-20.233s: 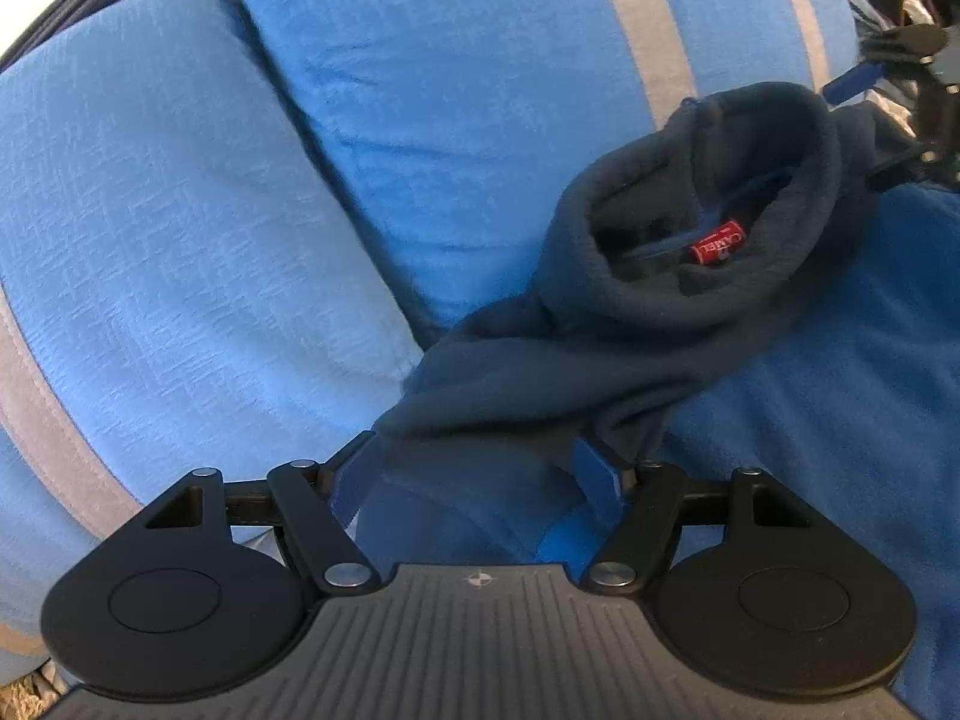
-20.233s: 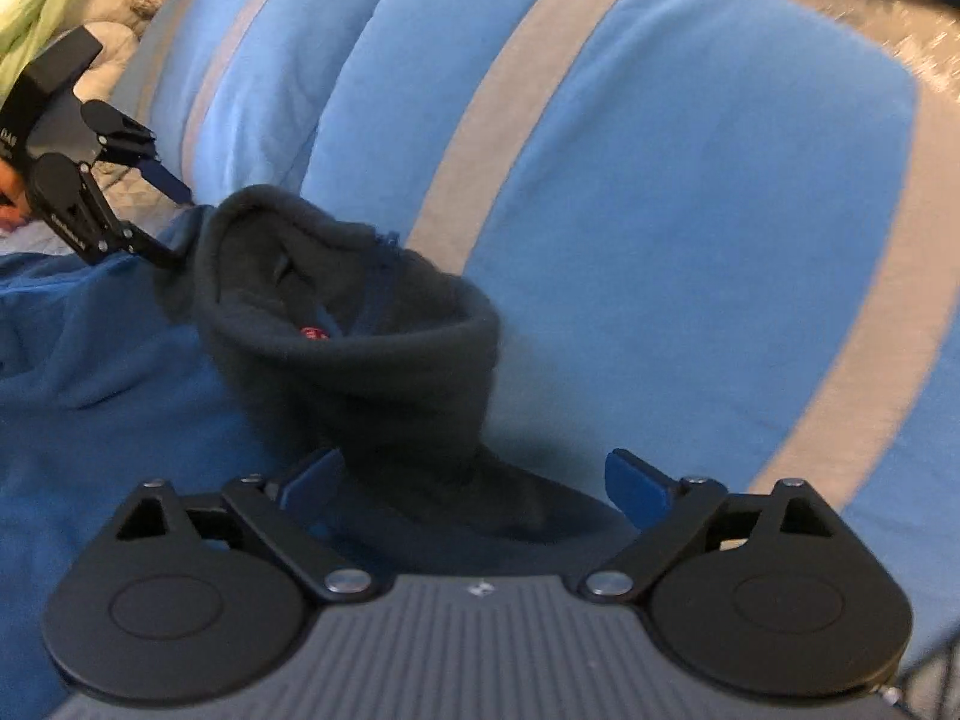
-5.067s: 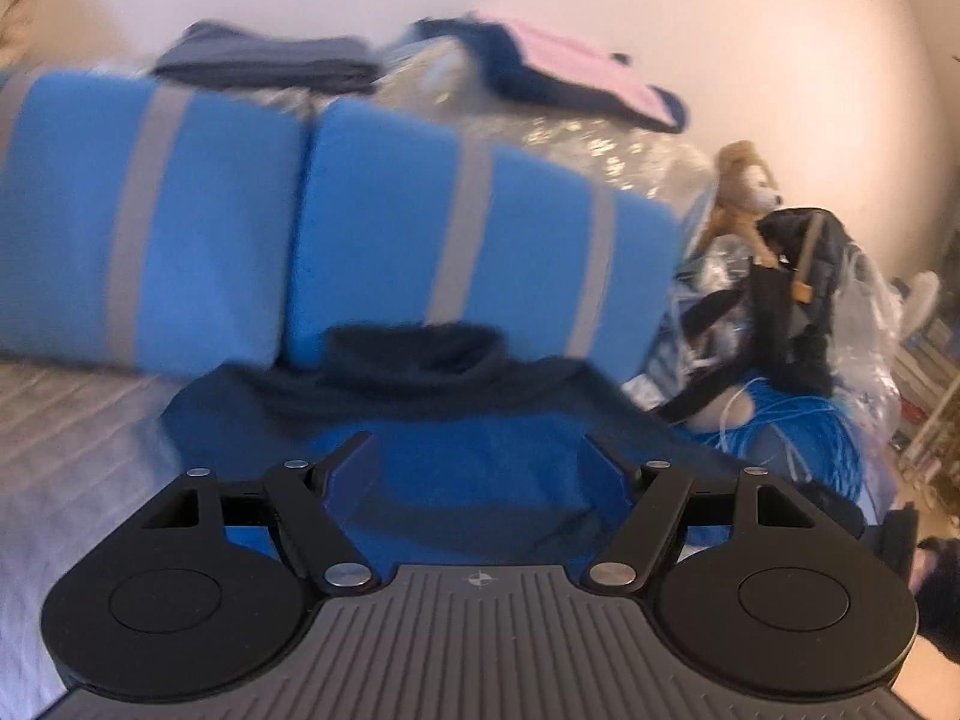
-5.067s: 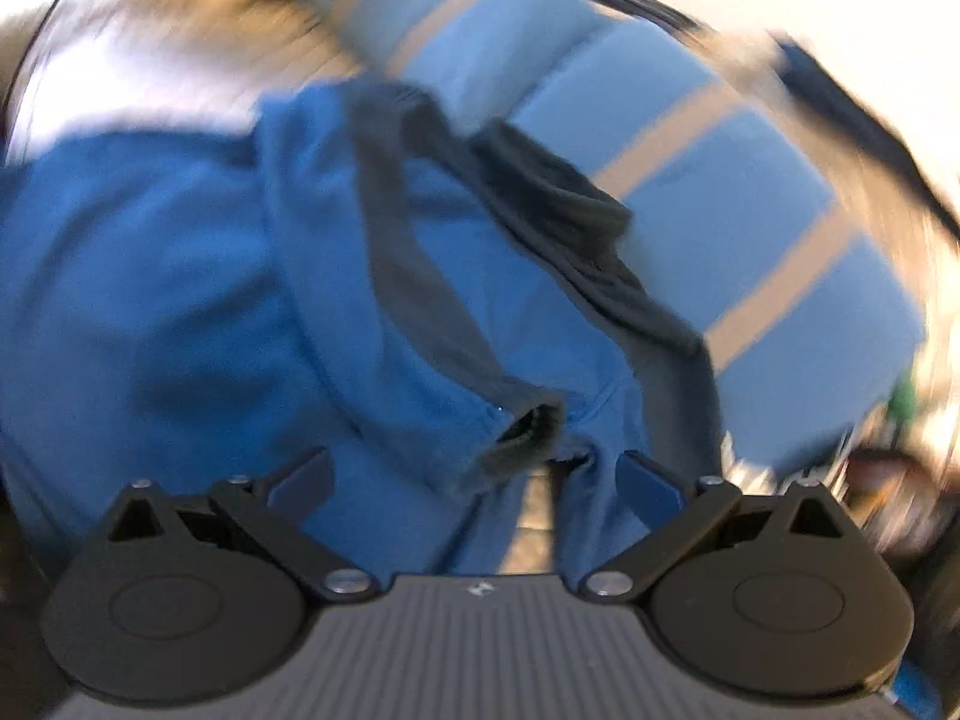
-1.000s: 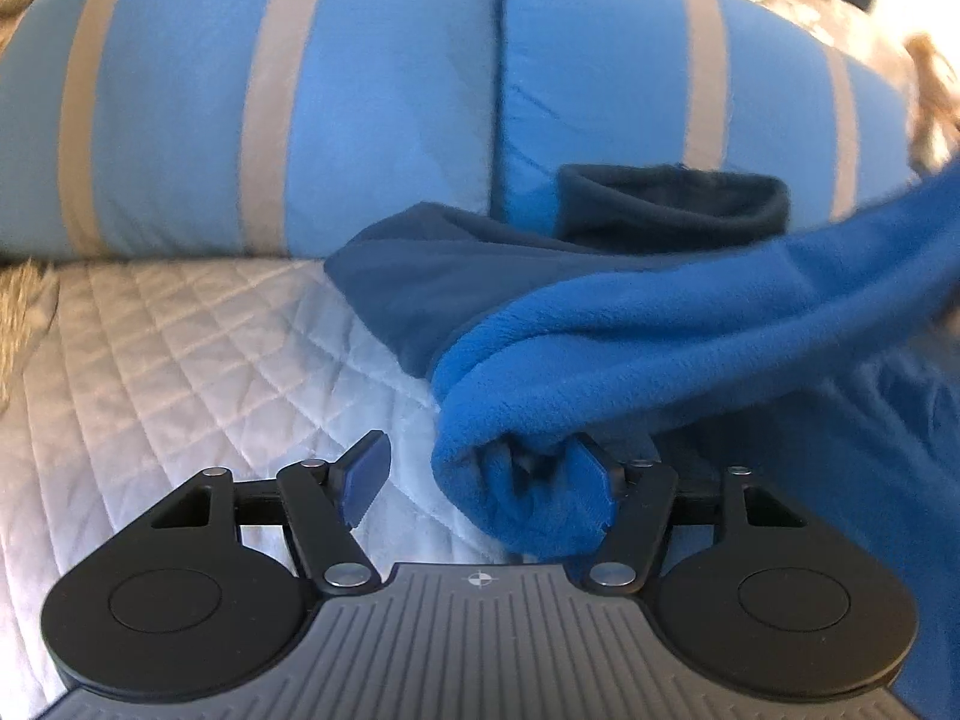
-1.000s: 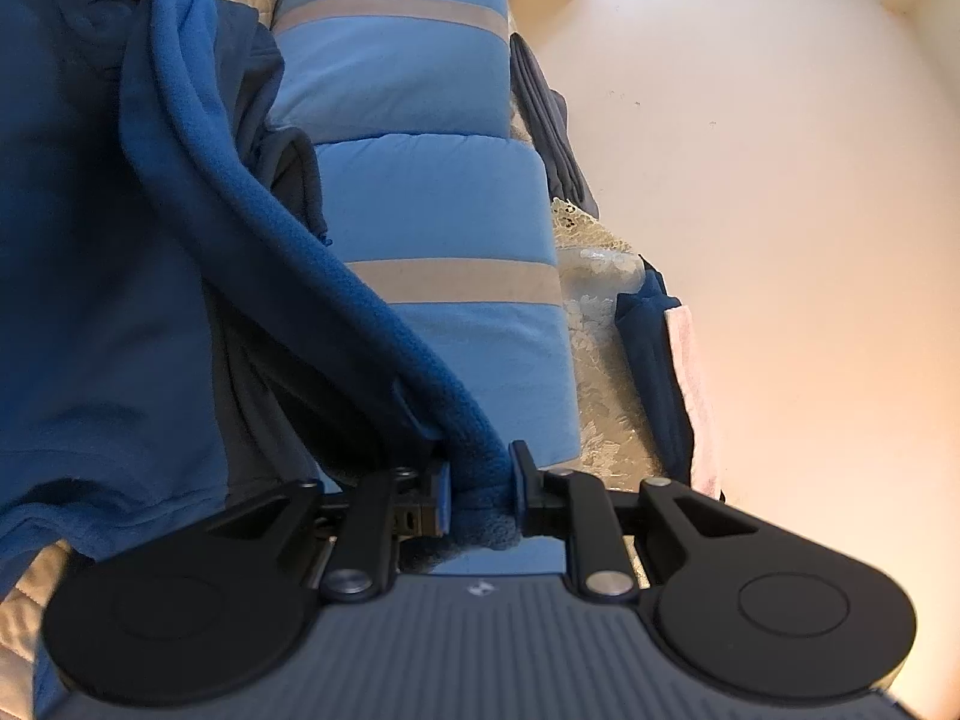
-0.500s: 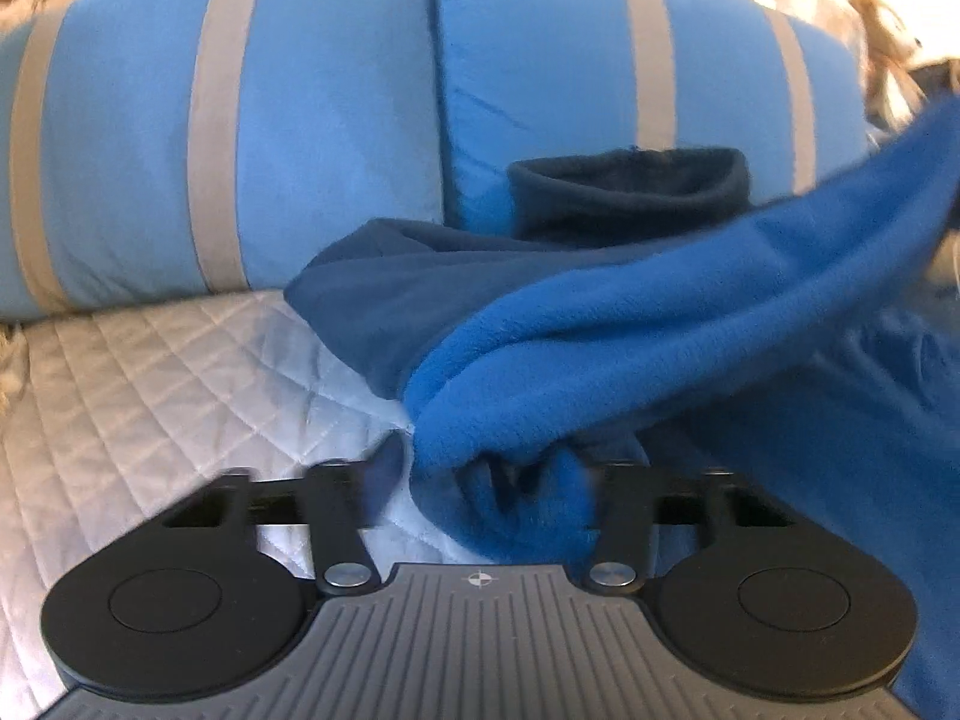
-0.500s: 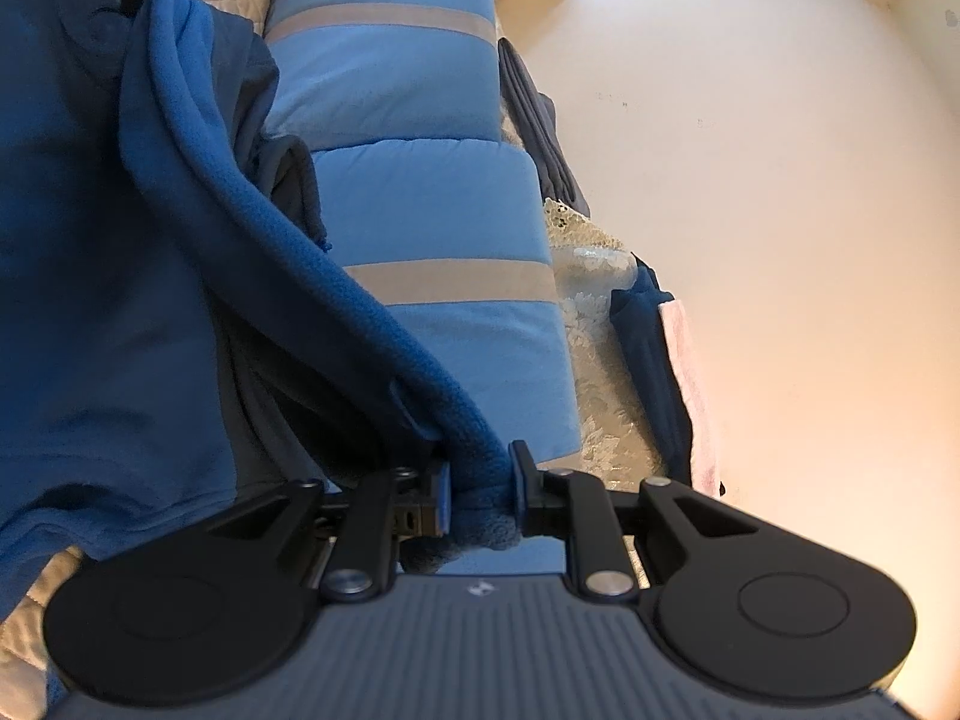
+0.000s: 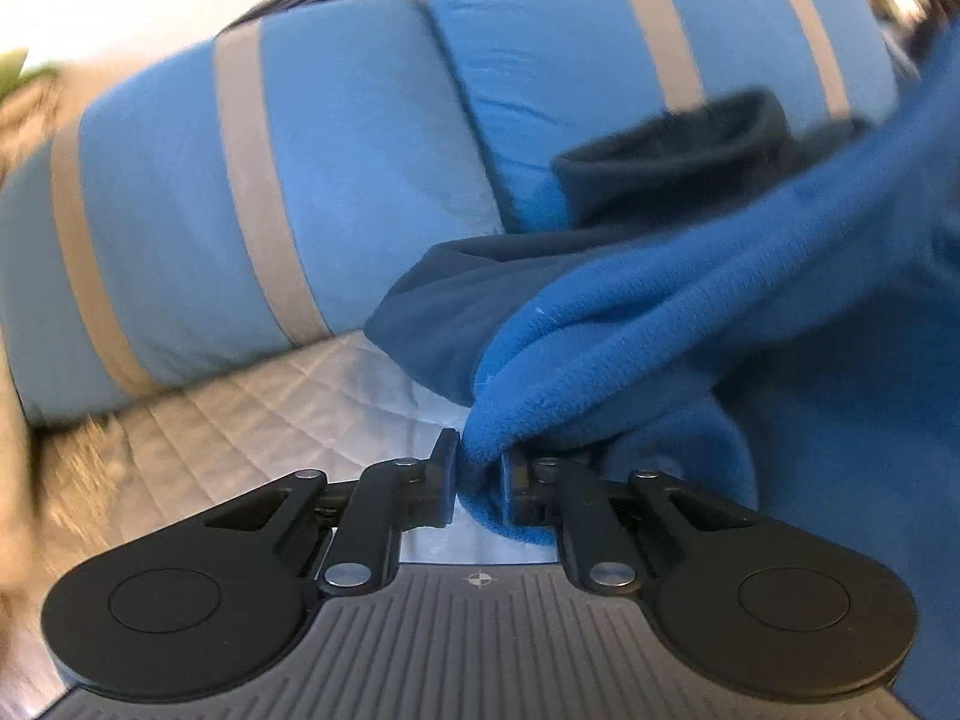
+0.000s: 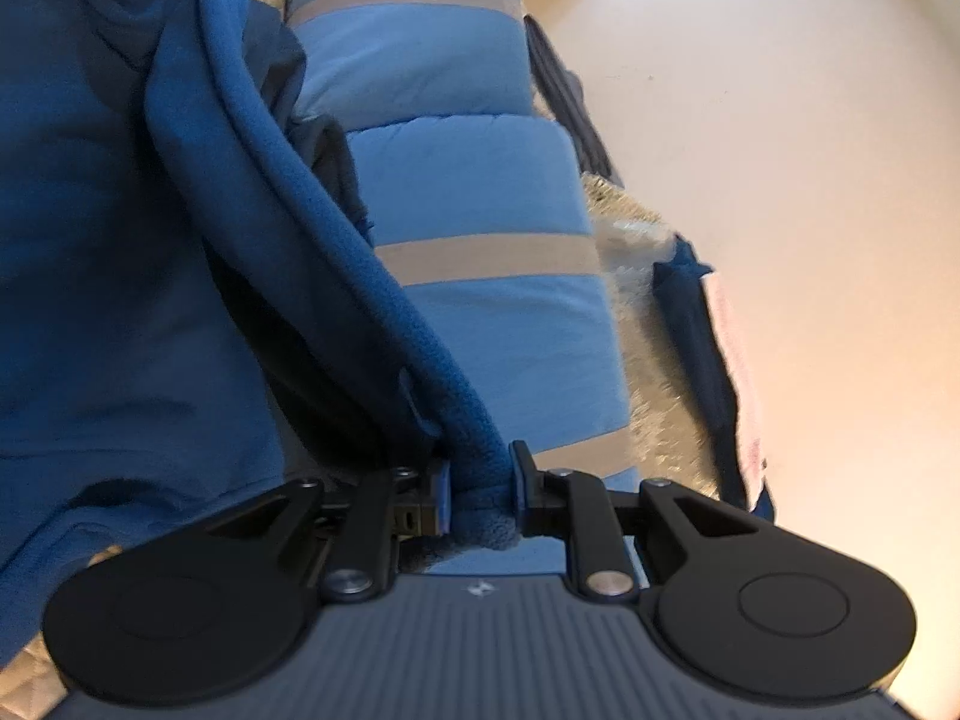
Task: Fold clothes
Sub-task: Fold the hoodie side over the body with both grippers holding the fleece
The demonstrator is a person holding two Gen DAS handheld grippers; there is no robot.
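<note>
Two tongs, each pinching one blue fleece pullover. Left tongs (image 9: 479,477): jaws closing, a rolled fold of the bright blue fleece pullover (image 9: 690,324) between the pads and pressed by both; the fold bulges out below and to the right of the jaws. Right tongs (image 10: 480,495): jaws drawn close together on a bunched edge of the same pullover (image 10: 120,300), a nub of fleece poking out beneath the pads.

Pullover, position: stretched between the two tongs, its raised edge running as a thick band from one grip toward the other, the rest of the body sagging below. In the left wrist view the garment lies to the right of the jaws, partly on the quilted bed cover (image 9: 252,420), its dark navy lining (image 9: 438,324) turned outward and its dark collar (image 9: 672,162) standing against the cushions. In the right wrist view the band rises from the jaws to the upper left, with the broad blue body filling the left side.

Surroundings: two blue cushions with grey stripes (image 9: 336,180), set side by side behind the garment, touching the collar. Pale quilted bed cover, grey-white, diamond stitched, in front of the cushions. Folded dark and pink textiles (image 10: 708,348) lying beyond the cushions on a lacy cover (image 10: 648,312), seen in the right wrist view. Plain cream wall (image 10: 780,120) behind.
</note>
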